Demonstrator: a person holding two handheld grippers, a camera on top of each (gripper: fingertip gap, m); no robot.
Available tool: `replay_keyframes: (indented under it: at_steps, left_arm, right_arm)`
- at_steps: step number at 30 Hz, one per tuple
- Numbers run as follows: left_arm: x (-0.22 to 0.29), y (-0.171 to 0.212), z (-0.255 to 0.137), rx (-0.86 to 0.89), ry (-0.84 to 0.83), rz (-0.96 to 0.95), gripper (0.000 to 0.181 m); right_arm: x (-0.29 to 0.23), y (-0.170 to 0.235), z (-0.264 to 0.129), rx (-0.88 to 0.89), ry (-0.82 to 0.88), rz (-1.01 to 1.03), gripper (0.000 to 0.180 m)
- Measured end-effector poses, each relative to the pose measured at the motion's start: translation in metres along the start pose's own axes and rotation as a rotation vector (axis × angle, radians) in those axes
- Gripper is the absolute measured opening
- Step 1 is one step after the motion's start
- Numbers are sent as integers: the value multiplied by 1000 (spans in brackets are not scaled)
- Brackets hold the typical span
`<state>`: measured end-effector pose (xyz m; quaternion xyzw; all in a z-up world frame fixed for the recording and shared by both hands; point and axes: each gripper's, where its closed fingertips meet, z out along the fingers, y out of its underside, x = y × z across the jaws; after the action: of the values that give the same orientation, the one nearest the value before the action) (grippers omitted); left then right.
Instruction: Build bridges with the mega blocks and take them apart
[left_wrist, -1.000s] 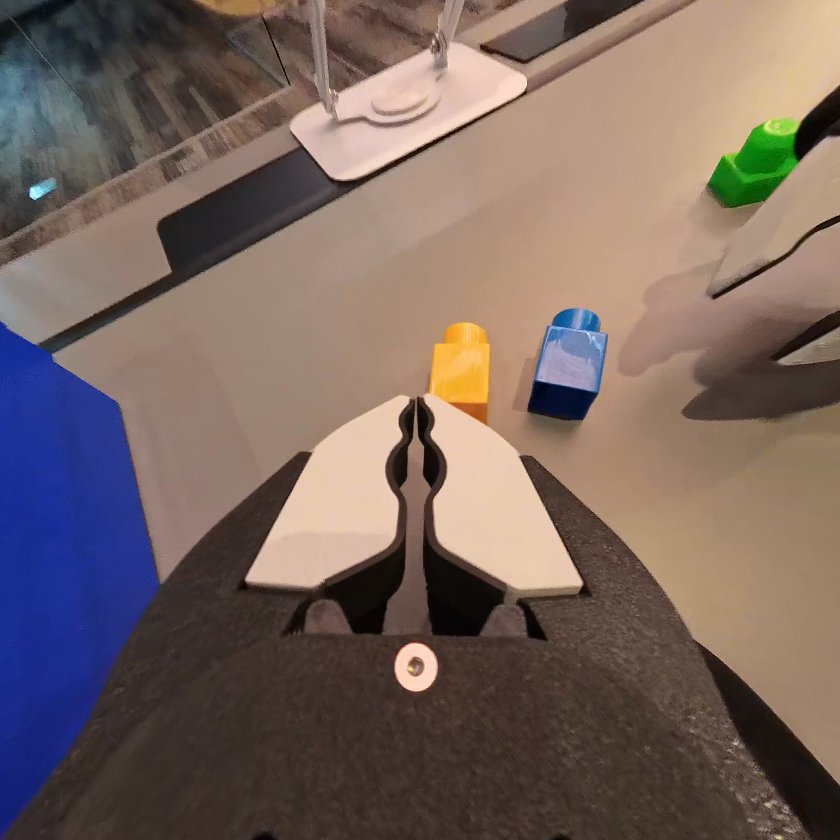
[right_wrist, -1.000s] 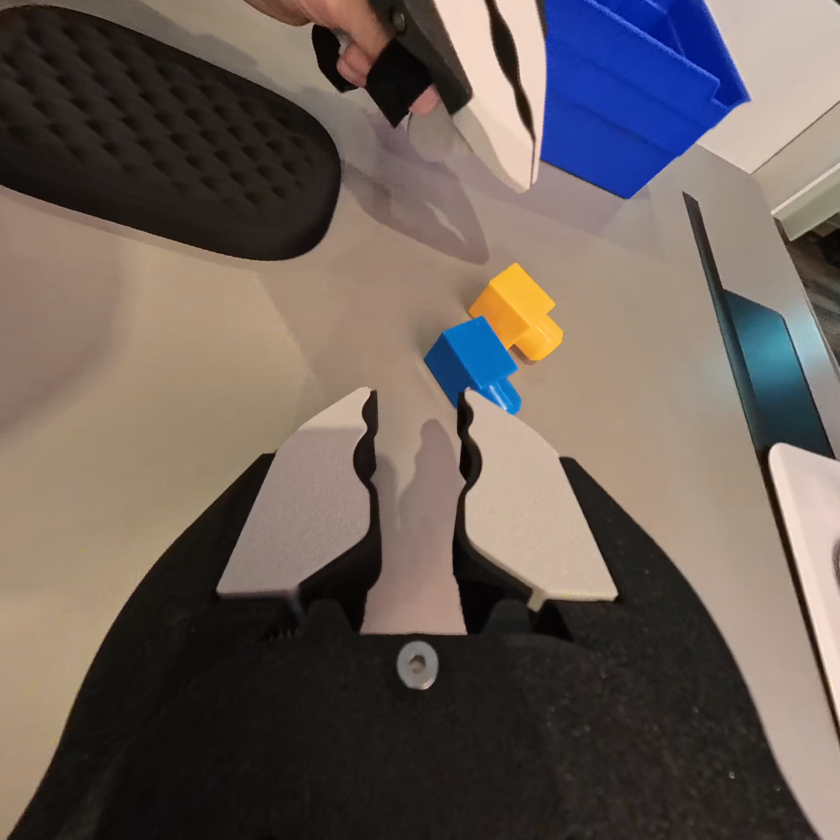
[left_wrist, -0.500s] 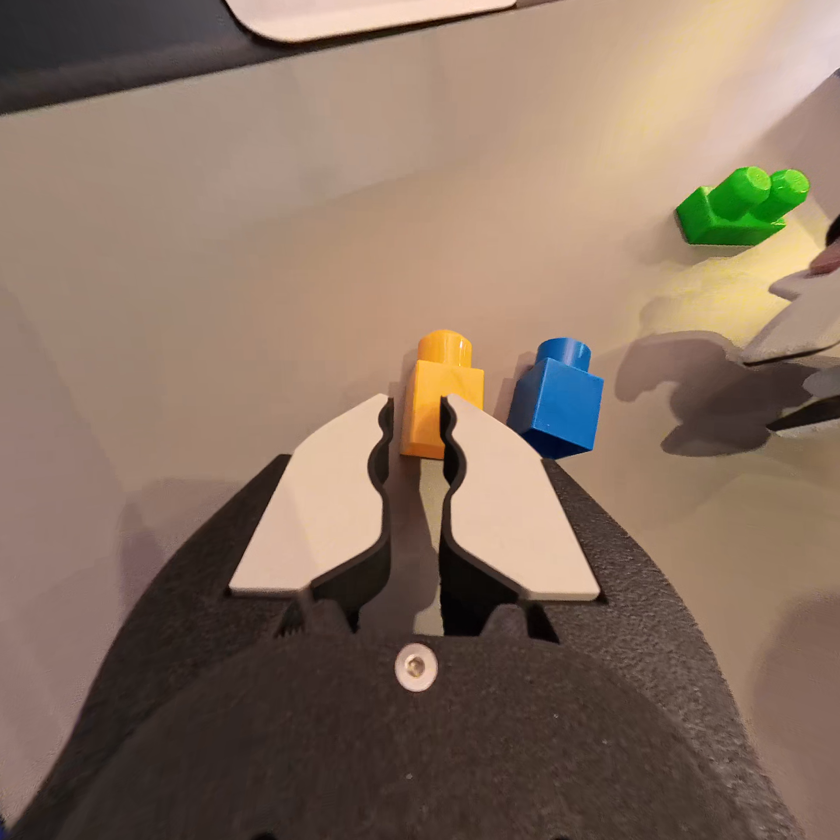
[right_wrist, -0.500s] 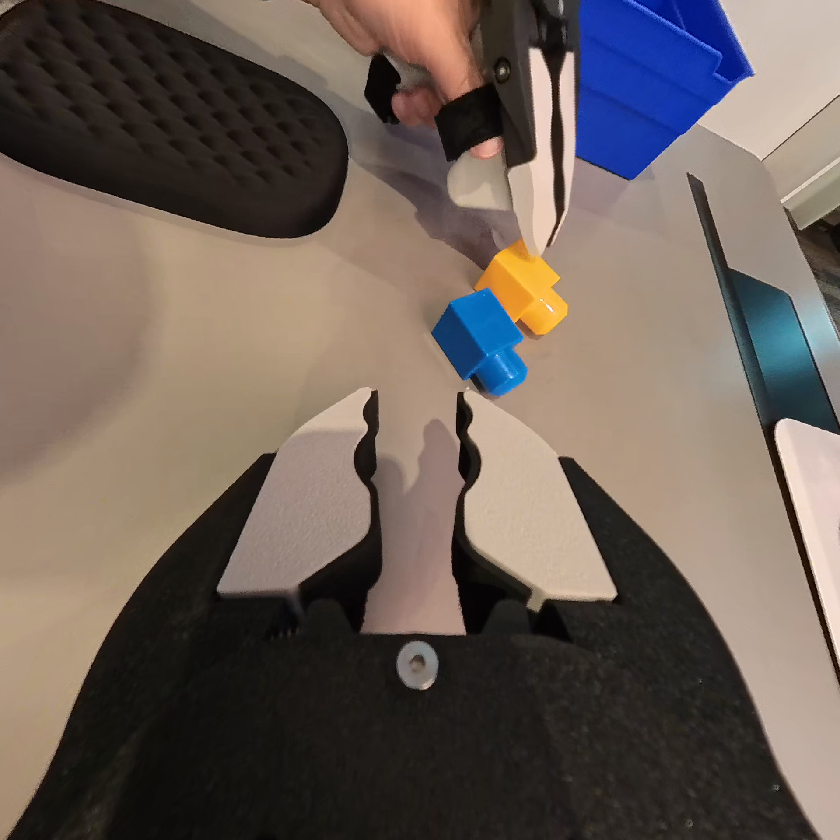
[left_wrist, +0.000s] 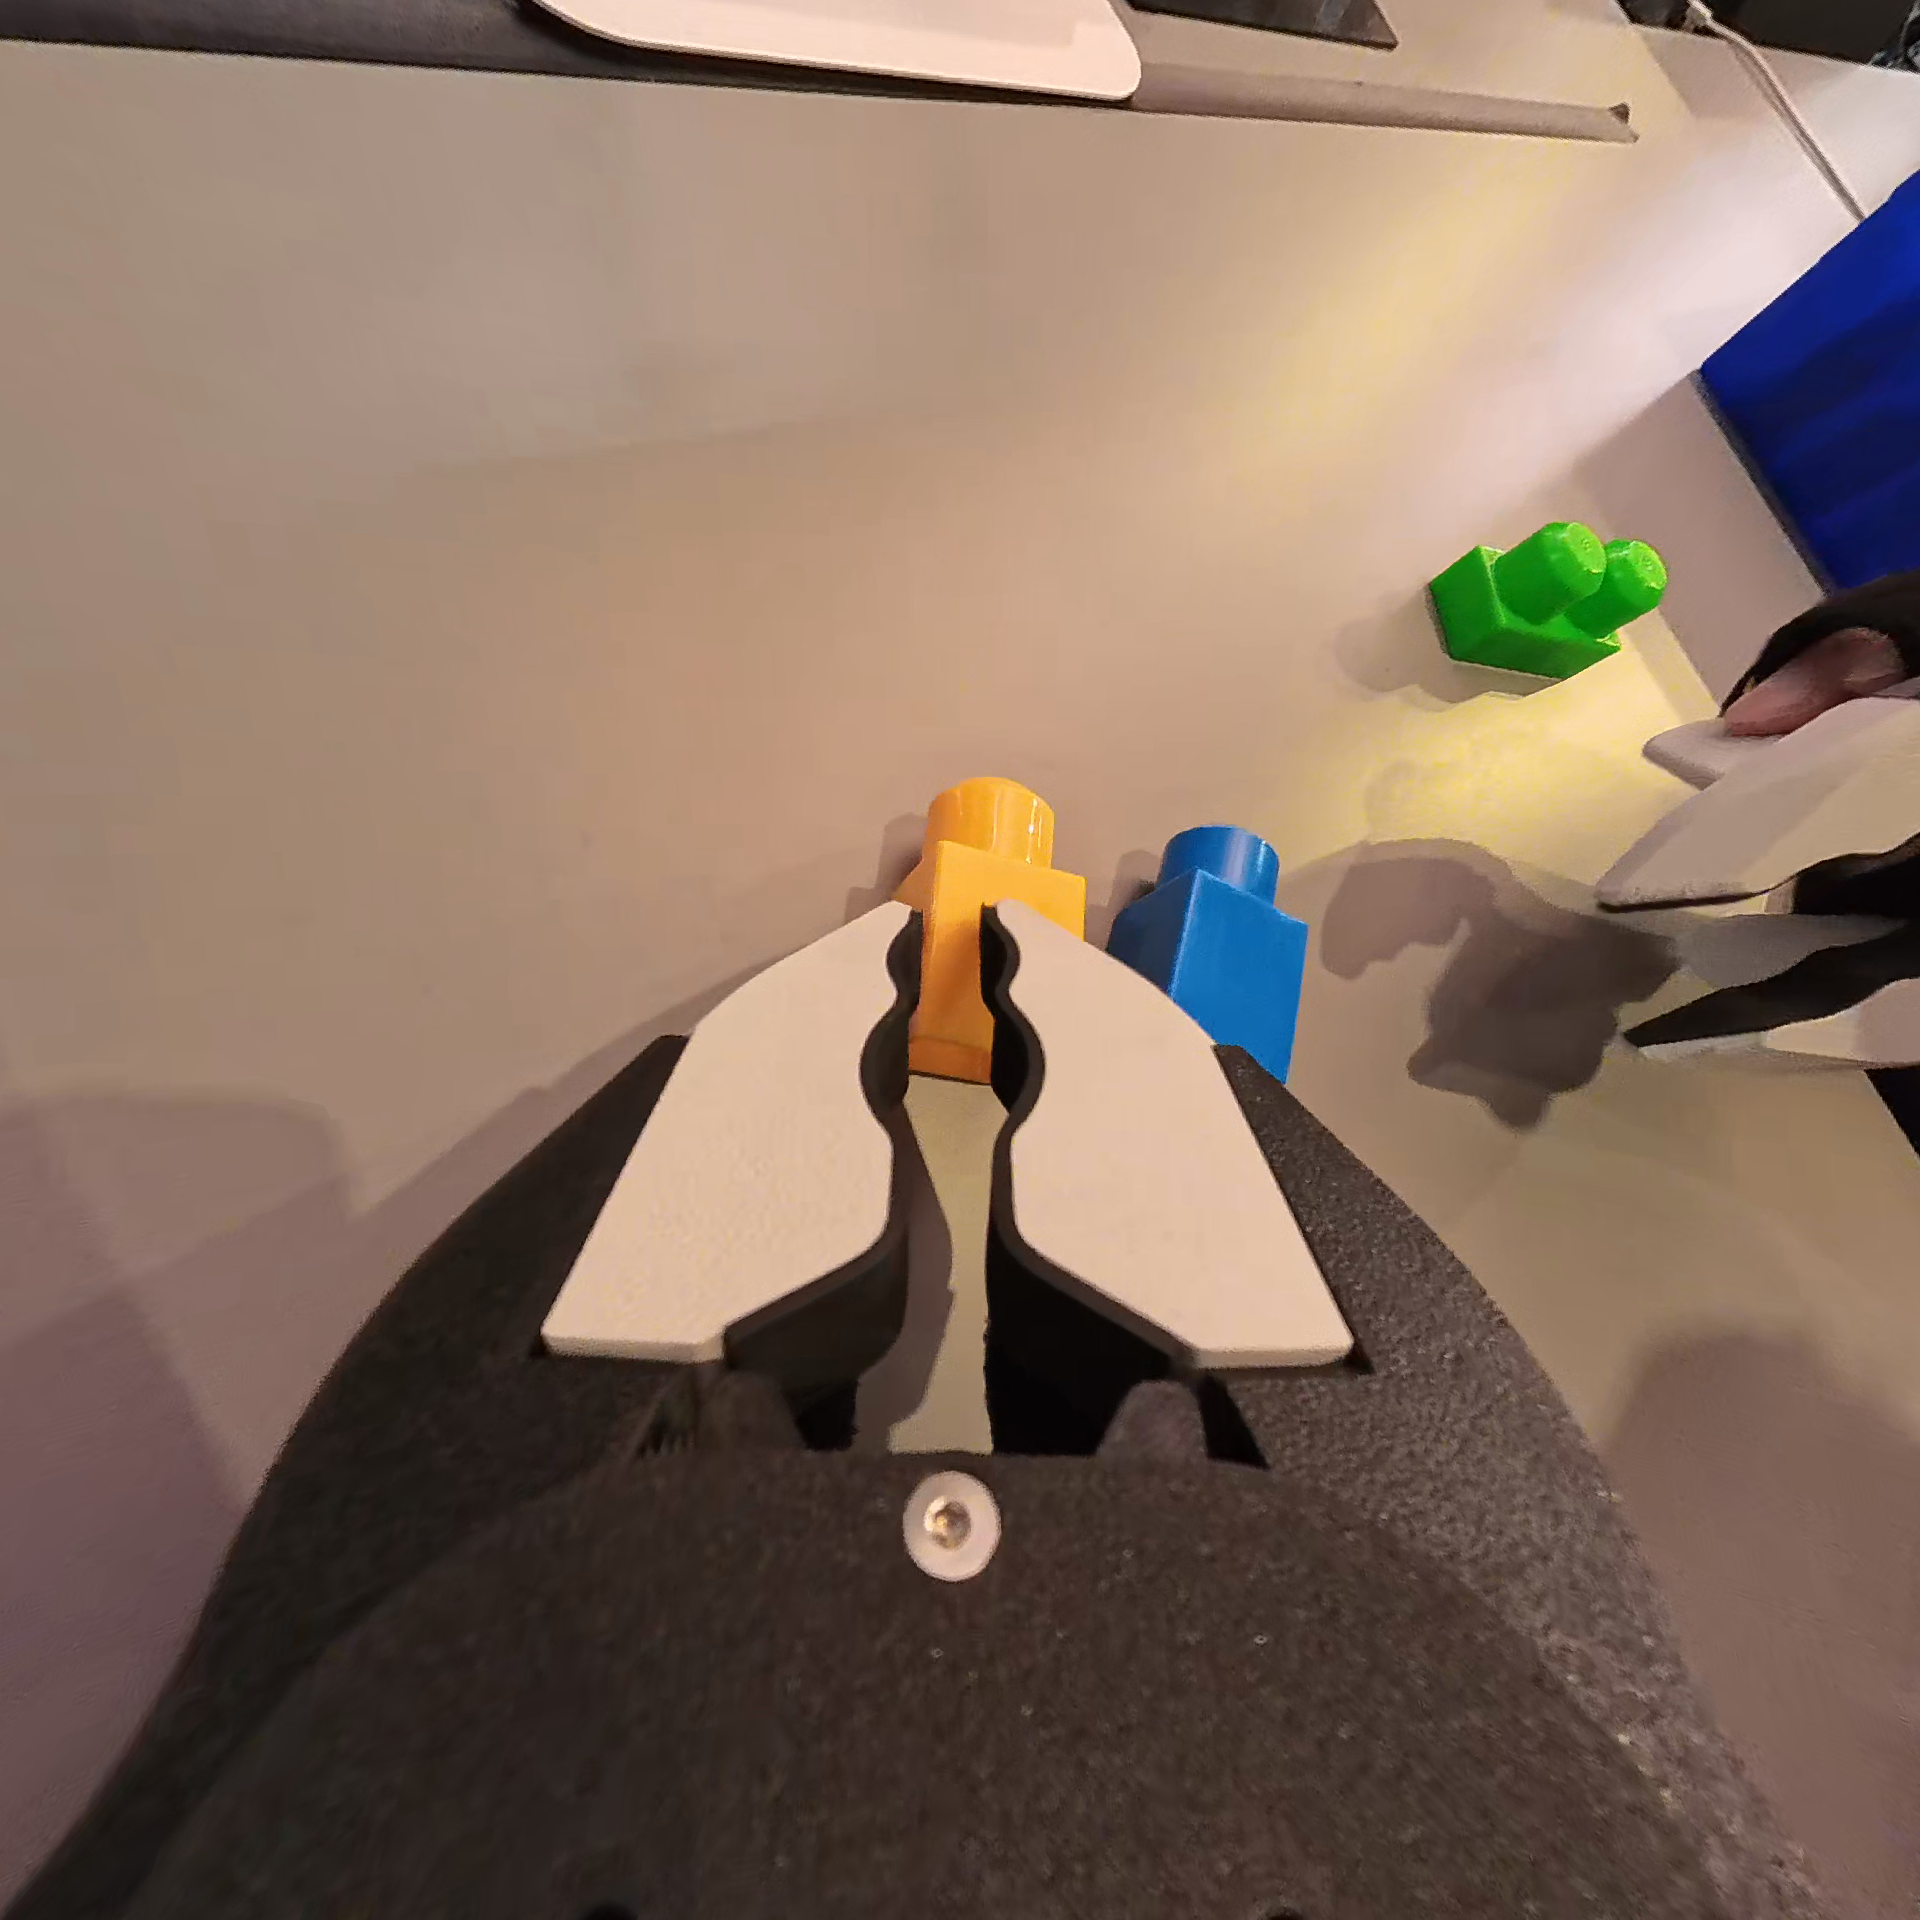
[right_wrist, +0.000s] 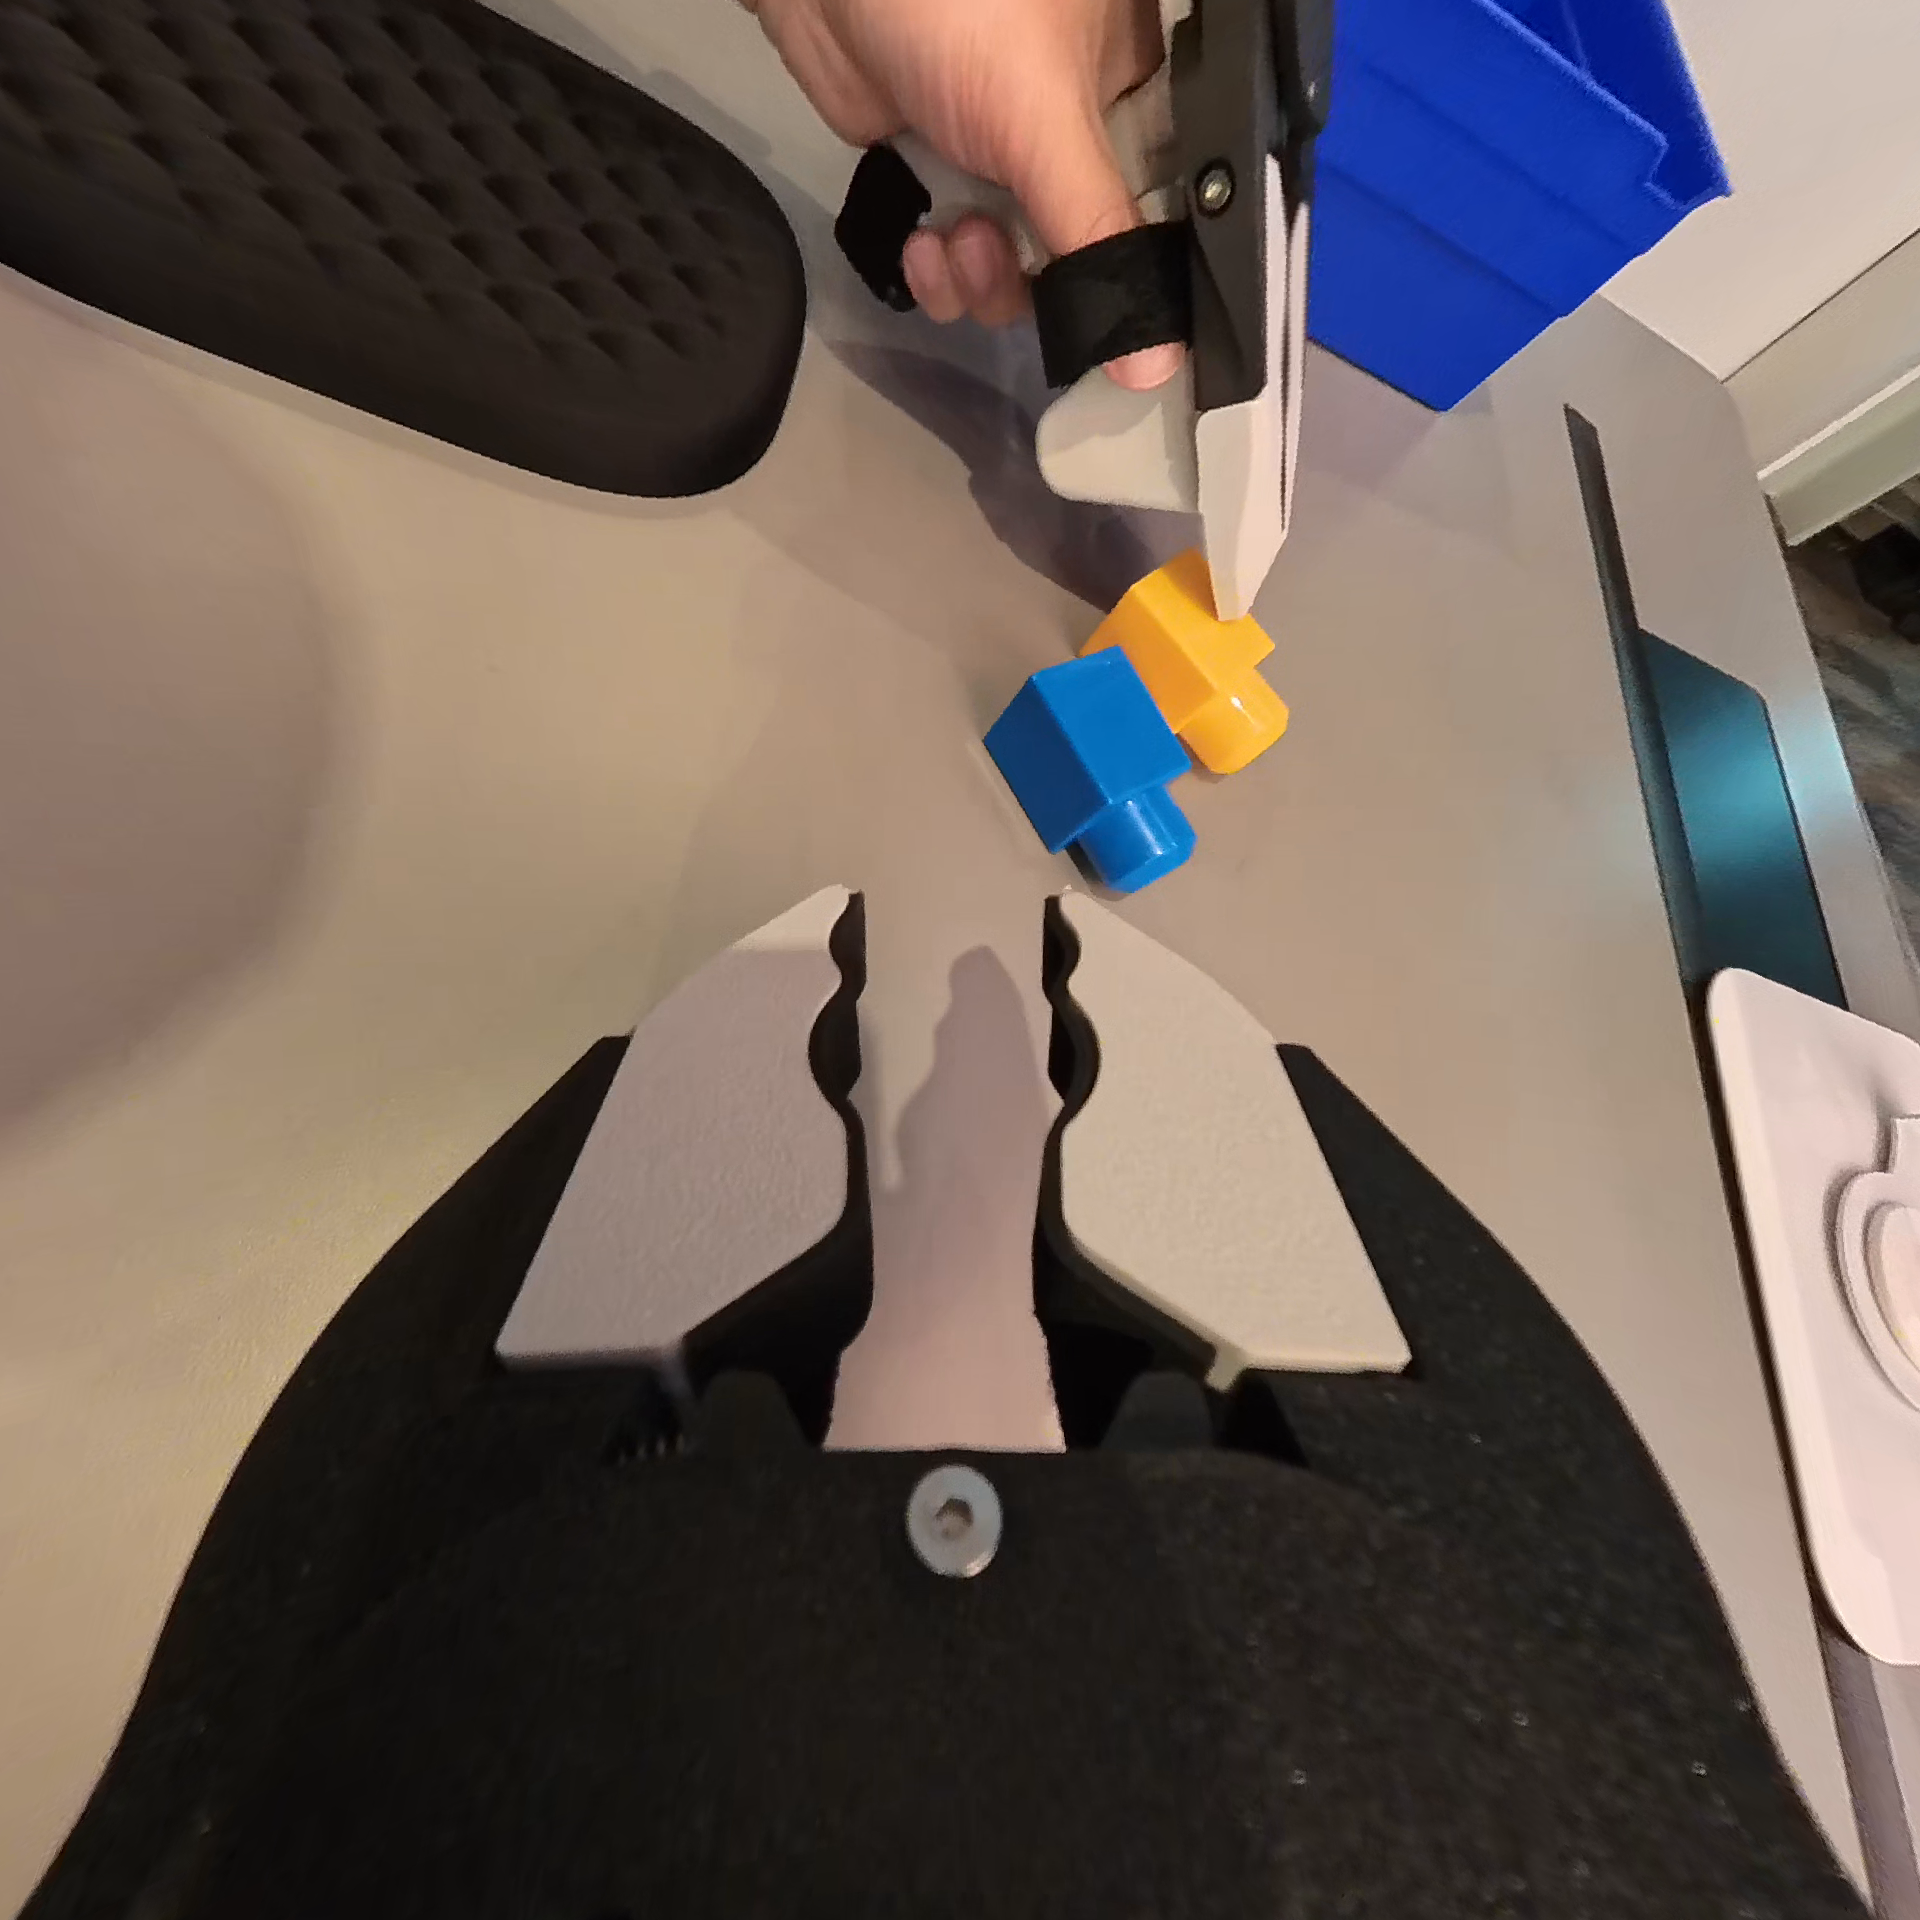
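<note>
Left tool: jaws narrowed around the orange single-stud plastic block, one finger on each flank. They look to be touching its sides, so I take this as a grip. The block lies on its side on the grey bench, stud pointing to 12 o'clock in the left wrist view.

Blue single-stud plastic block just beside the orange one at its 3 o'clock, also on its side, apart from the tool. Green two-stud plastic block well apart toward 2 o'clock, near the blue plastic bin.

Right tool: jaws moderately open, nothing between them. The blue block lies just past the fingertips at 1 o'clock in the right wrist view.

Step in hand, as I judge it: picking up the first pier. No bridge stands yet, so the build is at its start.

Next move calls for lifting the orange block clear and turning it stud-up. The right tool would need to close on the blue block's flat sides, not the round stud. The green piece would serve as the span.
</note>
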<state>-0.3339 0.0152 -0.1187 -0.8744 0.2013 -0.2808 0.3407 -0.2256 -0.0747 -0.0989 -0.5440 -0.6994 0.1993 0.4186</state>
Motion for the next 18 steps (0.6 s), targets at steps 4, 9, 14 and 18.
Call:
replay_keyframes:
  at_steps: [4, 9, 14, 18]
  left_arm:
    - [3, -1, 3, -6, 2, 25, 10]
    - [7, -4, 9, -22, 9, 53, 9]
    - [10, -6, 12, -32, -2, 84, 8]
    - [13, -5, 12, -26, -6, 98, 8]
  right_arm:
    - [4, -1, -5, 14, 10, 13, 32]
    - [6, -1, -7, 24, 13, 24, 32]
    - [6, -1, -8, 21, 13, 20, 32]
    - [6, -1, -8, 22, 12, 22, 32]
